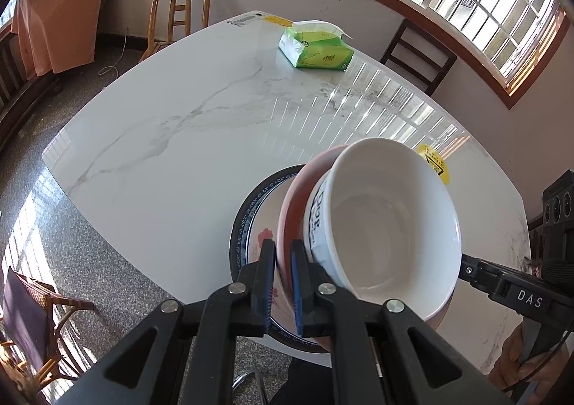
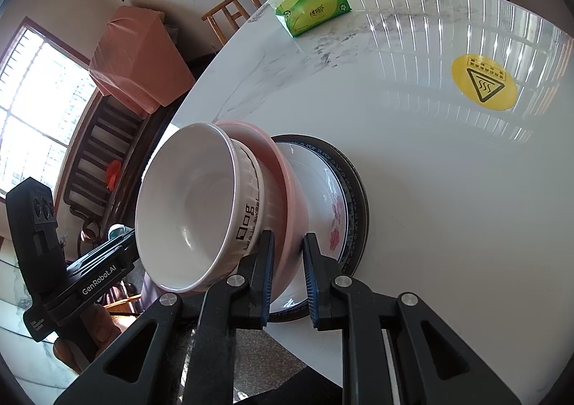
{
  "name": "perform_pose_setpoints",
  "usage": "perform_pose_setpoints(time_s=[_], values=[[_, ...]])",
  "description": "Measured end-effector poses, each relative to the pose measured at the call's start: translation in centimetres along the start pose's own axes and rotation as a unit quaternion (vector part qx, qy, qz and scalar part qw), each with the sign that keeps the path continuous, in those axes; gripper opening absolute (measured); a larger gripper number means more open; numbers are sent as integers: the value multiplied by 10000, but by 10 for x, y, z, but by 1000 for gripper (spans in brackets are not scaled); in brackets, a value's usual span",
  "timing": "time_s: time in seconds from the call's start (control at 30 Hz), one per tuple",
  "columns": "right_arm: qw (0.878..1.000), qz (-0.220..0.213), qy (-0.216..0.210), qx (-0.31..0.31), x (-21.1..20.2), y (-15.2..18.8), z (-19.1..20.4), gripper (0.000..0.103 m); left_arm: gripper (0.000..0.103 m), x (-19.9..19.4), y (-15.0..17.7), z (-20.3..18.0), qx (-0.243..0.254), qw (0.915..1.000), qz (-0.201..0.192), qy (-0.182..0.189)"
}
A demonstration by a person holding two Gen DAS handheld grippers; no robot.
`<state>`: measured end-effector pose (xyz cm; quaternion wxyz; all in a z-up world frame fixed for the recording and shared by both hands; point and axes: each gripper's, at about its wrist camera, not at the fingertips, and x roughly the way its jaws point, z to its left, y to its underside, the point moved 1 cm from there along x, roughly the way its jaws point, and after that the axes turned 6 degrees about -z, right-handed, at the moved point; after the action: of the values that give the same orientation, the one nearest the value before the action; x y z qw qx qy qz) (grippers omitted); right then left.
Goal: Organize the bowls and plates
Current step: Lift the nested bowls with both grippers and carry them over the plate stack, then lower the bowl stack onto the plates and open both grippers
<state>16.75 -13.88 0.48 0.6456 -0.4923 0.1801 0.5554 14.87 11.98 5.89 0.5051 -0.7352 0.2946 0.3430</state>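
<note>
A white bowl [image 1: 387, 225] with black lettering sits inside a pink bowl [image 1: 290, 225]. Both are above a blue-rimmed plate [image 1: 244, 222] with a red flower, which lies near the table's front edge. My left gripper [image 1: 283, 254] is shut on the pink bowl's rim. In the right wrist view my right gripper [image 2: 288, 247] straddles the opposite rim of the pink bowl [image 2: 287, 186], with a gap showing on one side. The white bowl [image 2: 193, 204] and the plate [image 2: 344, 196] show there too. The stack appears tilted in both views.
The white marble table [image 1: 179, 125] holds a green tissue pack [image 1: 315, 49] at the far side and a yellow warning sticker [image 2: 484, 82]. Wooden chairs [image 1: 179, 17] stand around the table. A bench with an orange cover [image 2: 140, 56] stands by the wall.
</note>
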Motion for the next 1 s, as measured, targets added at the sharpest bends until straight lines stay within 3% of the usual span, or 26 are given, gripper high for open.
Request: perform_pose_setpoints(time_s=[0.3,0.87,1.0], values=[[9999,98,-20,102,8,1,-3,17,7,10,2,4,-59,9999,86,1],[9993,-340,-44,-119,2,10,-1,19,12,2,13,4,180,9980,-602,3],[9984,-552,-58,-138,-1,14,0,19,18,-1,19,3,322,9952,-910,-176]])
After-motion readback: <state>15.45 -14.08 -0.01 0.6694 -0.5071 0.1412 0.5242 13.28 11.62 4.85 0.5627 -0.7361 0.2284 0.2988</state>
